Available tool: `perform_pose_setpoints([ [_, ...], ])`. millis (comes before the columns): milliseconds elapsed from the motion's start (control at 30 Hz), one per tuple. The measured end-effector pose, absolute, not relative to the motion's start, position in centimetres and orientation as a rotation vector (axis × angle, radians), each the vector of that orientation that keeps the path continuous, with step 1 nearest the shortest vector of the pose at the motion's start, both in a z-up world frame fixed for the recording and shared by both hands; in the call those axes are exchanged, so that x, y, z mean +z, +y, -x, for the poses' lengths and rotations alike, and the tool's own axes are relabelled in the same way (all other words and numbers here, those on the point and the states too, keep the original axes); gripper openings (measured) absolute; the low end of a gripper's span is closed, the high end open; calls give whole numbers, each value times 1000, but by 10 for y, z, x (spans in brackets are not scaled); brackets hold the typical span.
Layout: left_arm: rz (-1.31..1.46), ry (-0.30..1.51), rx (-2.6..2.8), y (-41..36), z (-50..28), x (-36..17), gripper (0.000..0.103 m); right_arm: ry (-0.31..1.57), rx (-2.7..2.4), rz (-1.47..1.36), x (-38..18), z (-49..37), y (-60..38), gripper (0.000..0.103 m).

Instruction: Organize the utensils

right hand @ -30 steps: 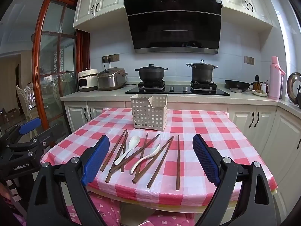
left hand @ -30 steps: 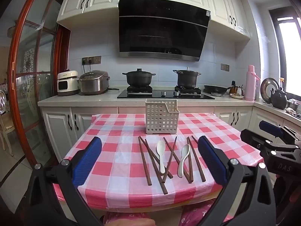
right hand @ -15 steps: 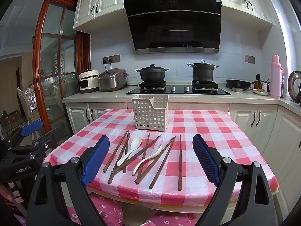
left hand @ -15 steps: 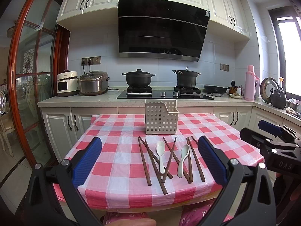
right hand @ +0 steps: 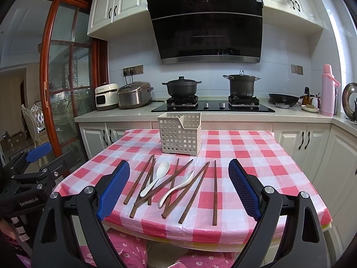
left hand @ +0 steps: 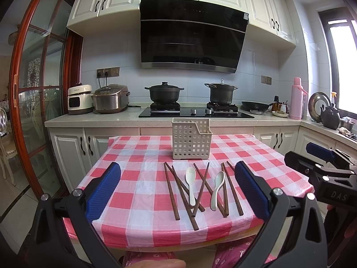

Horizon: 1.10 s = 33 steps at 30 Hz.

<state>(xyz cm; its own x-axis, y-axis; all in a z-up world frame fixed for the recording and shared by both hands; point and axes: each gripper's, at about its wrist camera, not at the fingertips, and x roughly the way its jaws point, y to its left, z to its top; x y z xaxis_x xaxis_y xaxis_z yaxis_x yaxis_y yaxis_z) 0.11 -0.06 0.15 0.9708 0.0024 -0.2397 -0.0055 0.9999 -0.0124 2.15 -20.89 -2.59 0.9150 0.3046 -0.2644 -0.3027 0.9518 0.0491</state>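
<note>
Nothing is picked up yet: I hold left gripper (left hand: 178, 189) and right gripper (right hand: 179, 185) spread wide, empty, before the table edge. Brown wooden chopsticks (right hand: 214, 192) and white ceramic spoons (right hand: 156, 178) lie scattered on the red checked tablecloth (right hand: 256, 156), near the white perforated plastic basket (right hand: 179, 136). Next I'd pinch one utensil.

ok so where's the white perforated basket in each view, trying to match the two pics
Left wrist view: the basket stands centre frame, on the far half of the checked table, behind the chopsticks and spoons.
Right wrist view: the basket stands just left of centre, again behind the utensils.
Shared landmark: the black range hood above the basket.
</note>
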Motion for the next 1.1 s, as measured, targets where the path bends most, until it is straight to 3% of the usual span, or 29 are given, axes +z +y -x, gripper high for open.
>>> perform_pose_setpoints([
  [1100,11,242,4,-2,2,6,99,277,318,-29,-30,-20,-216,85],
])
